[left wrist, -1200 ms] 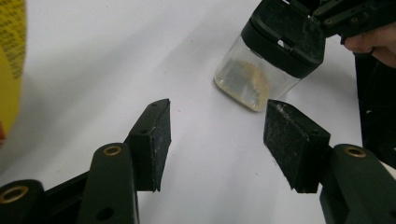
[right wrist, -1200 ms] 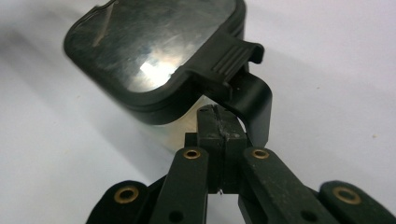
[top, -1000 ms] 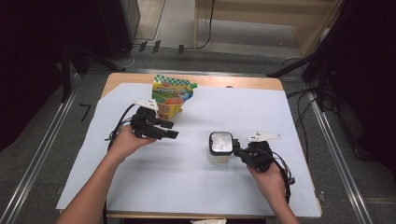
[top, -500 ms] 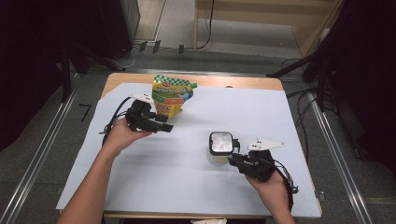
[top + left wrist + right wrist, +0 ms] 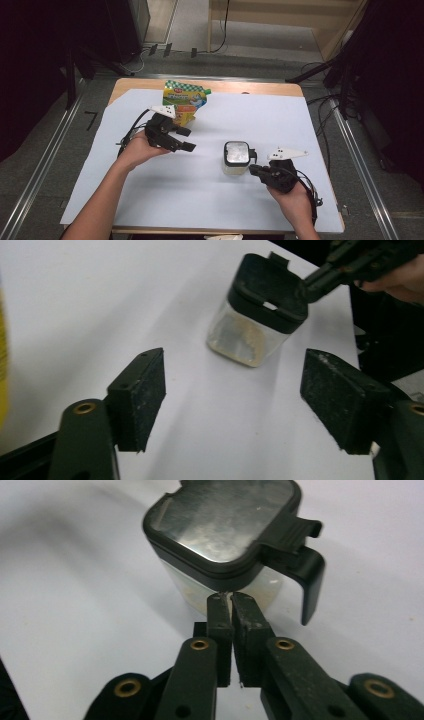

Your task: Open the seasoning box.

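Note:
A clear square jar (image 5: 236, 152) with a black lid stands on the white sheet right of centre. My right gripper (image 5: 252, 169) is shut, and its tips (image 5: 231, 597) touch the jar (image 5: 225, 525) just under the lid's rim. Its jaws have just been closing, with nothing between them. My left gripper (image 5: 186, 139) is held over the sheet beside a colourful pouch (image 5: 186, 97) and points toward the jar (image 5: 260, 305). It is open (image 5: 232, 385), its jaws have just been opening, and nothing is between them.
The lid's black latch flap (image 5: 305, 580) sticks out on the side toward my right gripper. The white sheet (image 5: 200, 195) covers most of the wooden table (image 5: 210, 86). Metal rails (image 5: 45, 160) run along the floor on both sides, and cables lie behind the table.
The left gripper has come back rightward toward the jar, and its jaws stand wider apart. The right hand has stayed by the jar.

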